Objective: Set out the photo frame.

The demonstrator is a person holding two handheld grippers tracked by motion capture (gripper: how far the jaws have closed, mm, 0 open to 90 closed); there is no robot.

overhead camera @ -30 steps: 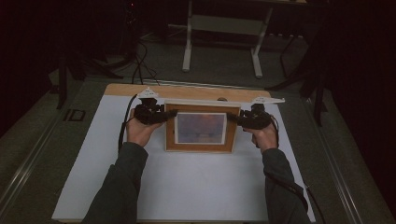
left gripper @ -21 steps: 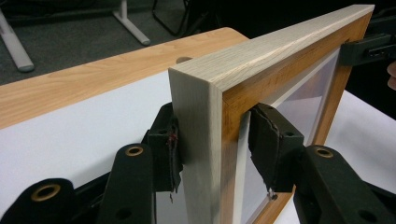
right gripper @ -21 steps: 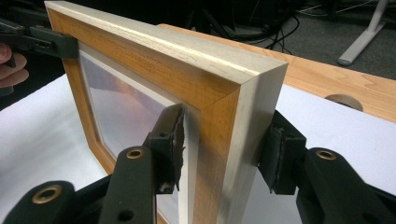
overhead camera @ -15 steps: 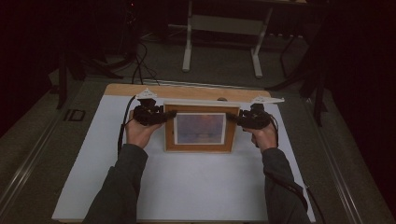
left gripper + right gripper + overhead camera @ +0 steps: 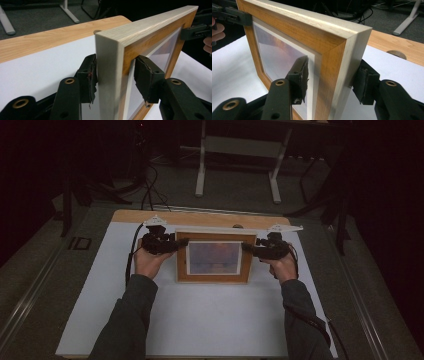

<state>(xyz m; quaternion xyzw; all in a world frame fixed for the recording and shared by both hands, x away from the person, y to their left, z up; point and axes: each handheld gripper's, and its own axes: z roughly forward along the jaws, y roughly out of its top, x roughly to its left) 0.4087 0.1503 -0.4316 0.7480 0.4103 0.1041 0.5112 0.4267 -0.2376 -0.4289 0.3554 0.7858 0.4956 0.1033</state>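
Observation:
A wooden picture frame (image 5: 214,257) with a pale outer edge and a white mount stands tilted up on the white sheet, held by its two sides. My left gripper (image 5: 181,241) is shut on its left side. In the left gripper view the frame's edge (image 5: 150,27) sits between the two pads (image 5: 88,77), and the gripper's midpoint (image 5: 115,77) lies on that edge. My right gripper (image 5: 246,247) is shut on the right side. In the right gripper view the frame (image 5: 294,32) is clamped front and back, with the gripper's midpoint (image 5: 332,77) on its corner.
A white sheet (image 5: 200,320) covers most of the wooden table (image 5: 200,217), which has a round cable hole (image 5: 238,226) at its far edge. Behind the table, on the dark floor, stand a white desk base (image 5: 240,150) and loose cables (image 5: 150,190).
The frame's top edge has risen a little towards the far side, so its pale top face now shows. Both grippers kept their hold and barely shifted.

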